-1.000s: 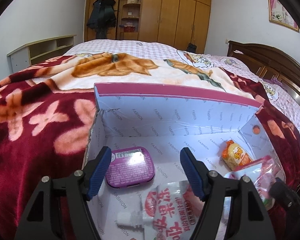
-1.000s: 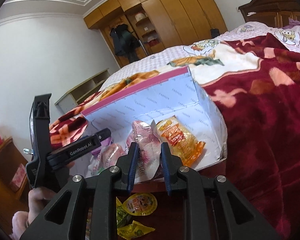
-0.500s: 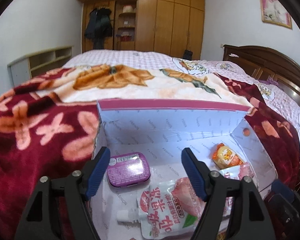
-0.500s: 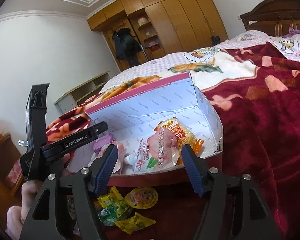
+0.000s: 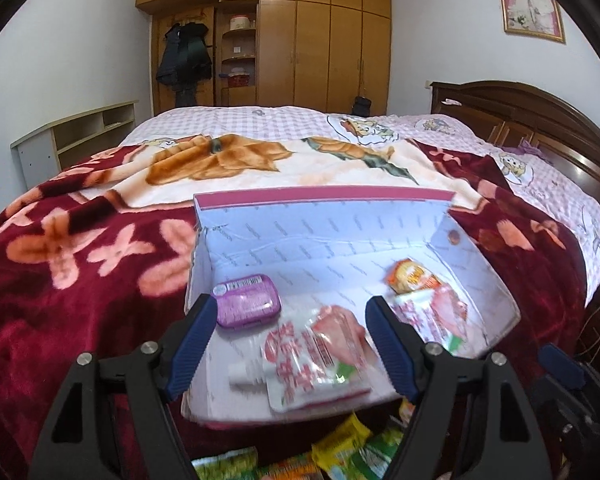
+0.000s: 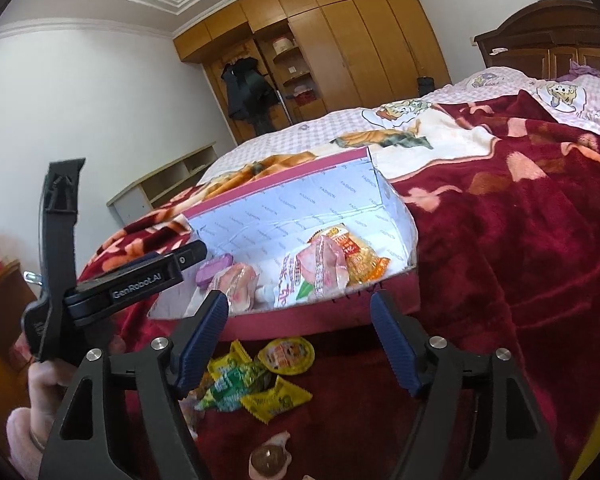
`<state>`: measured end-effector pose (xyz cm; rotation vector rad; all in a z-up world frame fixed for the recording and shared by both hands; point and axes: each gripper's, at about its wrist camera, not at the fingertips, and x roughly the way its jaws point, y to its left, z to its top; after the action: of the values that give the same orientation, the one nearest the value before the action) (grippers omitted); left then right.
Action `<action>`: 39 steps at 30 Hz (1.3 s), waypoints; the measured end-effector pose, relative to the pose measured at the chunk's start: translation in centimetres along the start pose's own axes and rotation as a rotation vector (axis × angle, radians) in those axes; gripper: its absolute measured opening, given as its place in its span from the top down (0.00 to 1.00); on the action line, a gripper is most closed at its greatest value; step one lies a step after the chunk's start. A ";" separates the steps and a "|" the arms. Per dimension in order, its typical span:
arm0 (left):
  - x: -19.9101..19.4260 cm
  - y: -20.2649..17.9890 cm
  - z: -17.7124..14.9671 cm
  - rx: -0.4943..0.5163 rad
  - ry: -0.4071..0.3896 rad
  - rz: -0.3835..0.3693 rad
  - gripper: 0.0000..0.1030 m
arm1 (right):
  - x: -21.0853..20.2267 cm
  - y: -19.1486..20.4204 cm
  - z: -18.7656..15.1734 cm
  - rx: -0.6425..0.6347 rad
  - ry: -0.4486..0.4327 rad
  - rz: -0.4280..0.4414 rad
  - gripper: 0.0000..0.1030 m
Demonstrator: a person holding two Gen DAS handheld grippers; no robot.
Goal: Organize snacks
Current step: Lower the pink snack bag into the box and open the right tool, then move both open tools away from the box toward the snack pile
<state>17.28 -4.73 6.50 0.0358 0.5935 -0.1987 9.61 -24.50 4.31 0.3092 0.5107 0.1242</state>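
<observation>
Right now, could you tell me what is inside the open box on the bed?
Inside the box: a purple tin, two pink spouted pouches and an orange snack packet partly under one pouch. Whatever lies beneath the pouches is hidden.

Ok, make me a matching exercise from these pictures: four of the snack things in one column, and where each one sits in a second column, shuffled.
Column one:
1. purple tin
2. orange snack packet
3. spouted drink pouch
4. yellow and green candy packets

Column two:
A. far right corner of the box
B. on the red blanket, outside the box
C. far left inside the box
D. near the front edge of the box, lying flat

Pairs: 1-C, 2-A, 3-D, 4-B
</observation>
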 end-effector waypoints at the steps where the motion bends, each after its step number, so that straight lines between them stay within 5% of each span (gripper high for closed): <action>1: -0.4 -0.2 -0.2 0.002 0.002 -0.003 0.22 | -0.1 0.0 -0.1 -0.005 0.003 0.002 0.27; 13: -2.8 -0.7 -2.7 -0.021 0.055 -0.029 0.22 | -1.2 1.0 -1.6 -0.042 0.038 0.016 0.26; 39: -5.7 4.4 -9.1 -0.107 0.147 0.051 0.22 | -2.4 2.6 -4.5 -0.106 0.109 0.021 0.26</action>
<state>8.48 1.44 2.03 -0.0383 0.7482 -0.1146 5.23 -21.33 2.53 0.2045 0.6064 0.1885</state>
